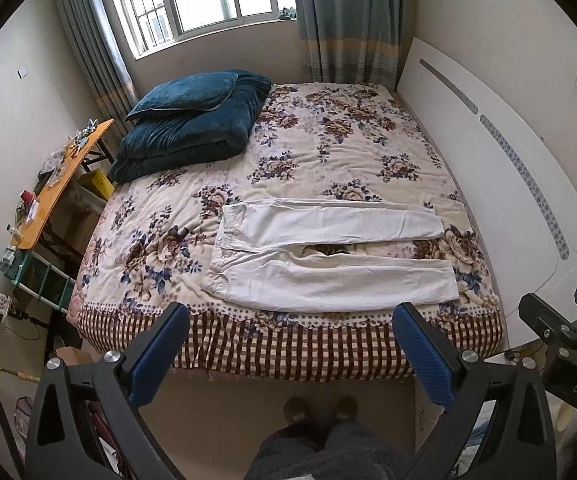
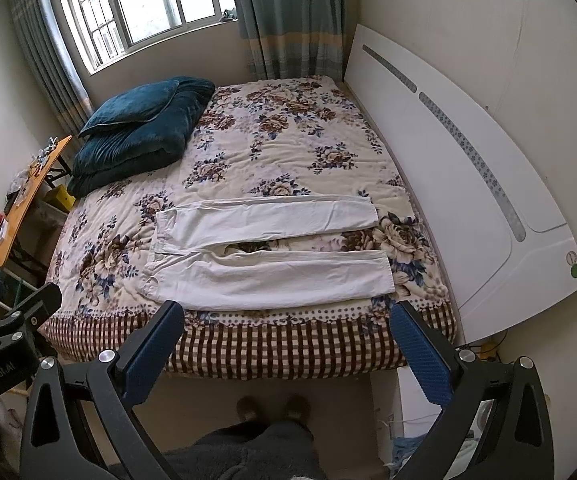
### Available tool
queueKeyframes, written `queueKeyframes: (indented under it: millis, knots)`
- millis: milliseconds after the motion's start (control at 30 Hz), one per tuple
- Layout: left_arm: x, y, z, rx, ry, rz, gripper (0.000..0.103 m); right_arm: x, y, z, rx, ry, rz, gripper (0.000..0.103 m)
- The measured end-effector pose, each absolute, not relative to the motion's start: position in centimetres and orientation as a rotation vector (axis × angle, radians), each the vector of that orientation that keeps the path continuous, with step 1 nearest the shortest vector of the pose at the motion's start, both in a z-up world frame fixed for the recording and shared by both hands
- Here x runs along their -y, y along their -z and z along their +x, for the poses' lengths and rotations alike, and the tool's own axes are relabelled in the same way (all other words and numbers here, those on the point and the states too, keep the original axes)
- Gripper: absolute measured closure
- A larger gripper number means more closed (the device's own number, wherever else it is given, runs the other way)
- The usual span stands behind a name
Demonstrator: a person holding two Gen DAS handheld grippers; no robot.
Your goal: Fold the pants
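At the far left an orange side table [image 1: 64, 184] stands against the wall with many small things on it, too small to name. Next to it, on the left back corner of the bed [image 1: 288, 344], lies a folded dark teal blanket [image 1: 192, 136] with a pillow [image 1: 184, 94] of the same colour on top. The bed has a flowered cover with a checked border at the near edge. The white pants [image 1: 328, 256] lie flat on the near half of the bed, the waist to the left and the two legs going to the right, a little apart from each other. The left gripper [image 1: 292, 354] hangs above the floor before the bed, its blue fingers spread wide and holding nothing. The right gripper [image 2: 288, 354] is just beside it, also spread wide and empty. At the right a white headboard [image 1: 488, 184] leans along the wall. Below, the person's two feet [image 1: 320, 410] stand on the floor.
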State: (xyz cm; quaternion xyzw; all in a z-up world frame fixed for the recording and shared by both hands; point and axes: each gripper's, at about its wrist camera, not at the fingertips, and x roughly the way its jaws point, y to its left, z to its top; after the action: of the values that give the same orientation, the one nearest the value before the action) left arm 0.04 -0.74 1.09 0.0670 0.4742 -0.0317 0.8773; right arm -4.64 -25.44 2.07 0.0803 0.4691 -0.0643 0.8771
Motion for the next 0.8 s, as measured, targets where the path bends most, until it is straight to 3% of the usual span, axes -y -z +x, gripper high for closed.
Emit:
queueKeyframes:
  millis: [800]
  knots:
    - [0.6, -0.9, -0.4, -1.0, 0.07, 0.139, 0.0, 24.2, -1.3, -5.1, -0.99, 0.12, 0.153, 0.0]
